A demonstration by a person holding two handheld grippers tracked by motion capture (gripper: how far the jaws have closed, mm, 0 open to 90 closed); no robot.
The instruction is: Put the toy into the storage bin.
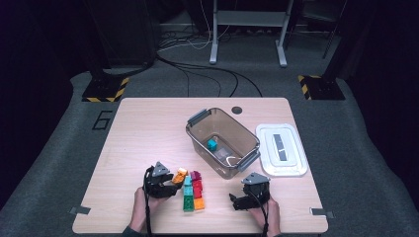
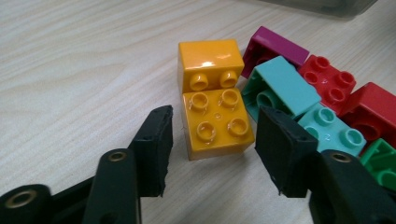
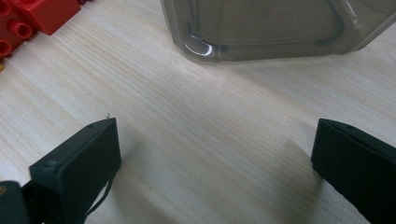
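Orange brick (image 2: 217, 123) sits on worktop (image 1: 133, 138) at the left edge of the brick cluster, near side of the bin (image 1: 222, 140). Left gripper (image 2: 212, 142) fingers (image 2: 154, 140) straddle it, apart, pads not yet touching. A second orange brick (image 2: 210, 63) touches it on the far side; a teal brick (image 2: 280, 86) lies just beside. Right gripper (image 3: 210, 154) sits near the bin, fingers wide apart, nothing between.

A cluster of bricks (image 1: 192, 190) lies on the surface (image 1: 128, 133) near its front edge, between the left tongs (image 1: 174, 183) and the right tongs (image 1: 237, 201). Behind the cluster stands a bin (image 1: 222, 142) with one small block (image 1: 212, 144) inside. A lid (image 1: 281, 149) lies just right of the bin.
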